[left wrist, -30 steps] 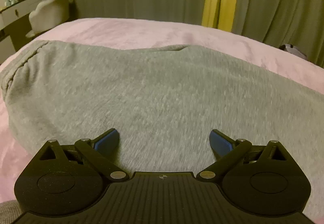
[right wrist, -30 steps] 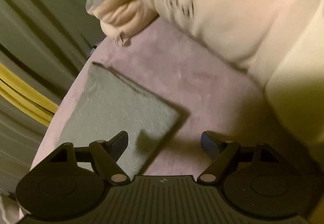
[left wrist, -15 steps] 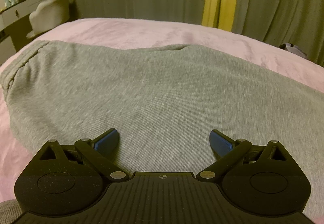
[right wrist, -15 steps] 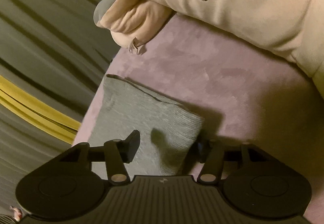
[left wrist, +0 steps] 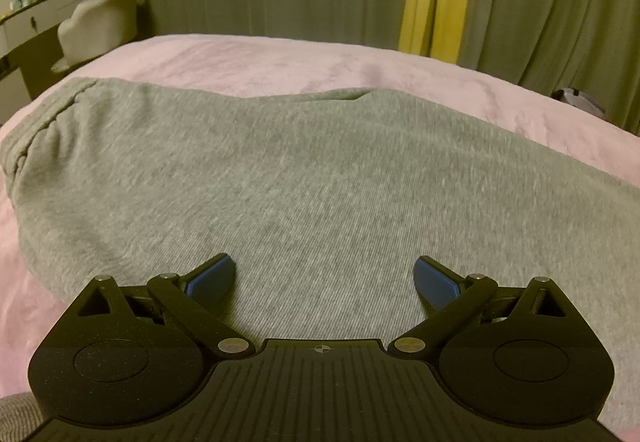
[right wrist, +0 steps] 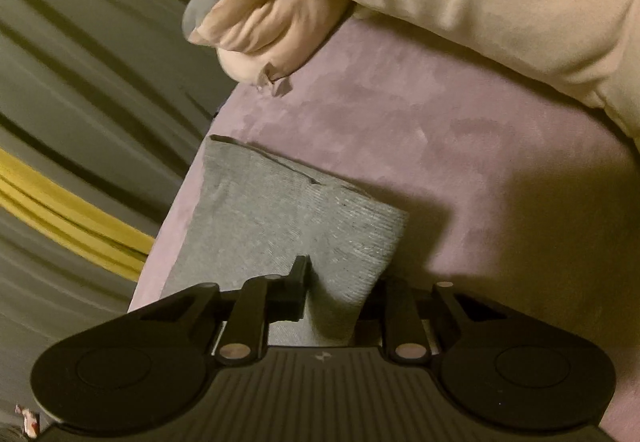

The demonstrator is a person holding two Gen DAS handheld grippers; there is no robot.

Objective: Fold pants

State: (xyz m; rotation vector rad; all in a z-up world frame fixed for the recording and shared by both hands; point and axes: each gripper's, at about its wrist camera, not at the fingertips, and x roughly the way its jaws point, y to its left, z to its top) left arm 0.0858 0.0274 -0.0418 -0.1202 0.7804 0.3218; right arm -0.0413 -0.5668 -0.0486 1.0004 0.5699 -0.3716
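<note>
Your pants (left wrist: 312,178) are spread flat across the pink bed (left wrist: 248,58), waistband end off toward the bed's left edge in the left wrist view. The leg cuffs (right wrist: 304,210) sit near the bed's edge on the curtain side in the right wrist view, just short of a big cream plush pillow (right wrist: 460,14).

Your left gripper (left wrist: 324,278) is parked low over the thigh area with its jaws spread wide and nothing between them. I honestly can't tell if the blue pads (left wrist: 212,276) are touching the cloth or just hovering.

Your right gripper (right wrist: 340,290) is the busy one: its jaws are closing on a bunched ridge of grey fabric just behind the cuff, and the cloth already looks squeezed between them.

Stuff that could bite you from here, as I read it:

- That pinch looks like it sits toward one side of the cuff. If you've only caught the top leg, the bottom one stays behind when you lift and the fold comes out crooked.
- The knit looks soft and slippery-ish, so a shallow bite could slide out mid-swing.
- The cuff is close to the bed's edge, so a dropped end could slip off the side.
- With the left jaws not pinning anything, the whole garment may drag along the blanket instead of folding over.
- The pillow is near enough to snag on a wide arc.
</note>
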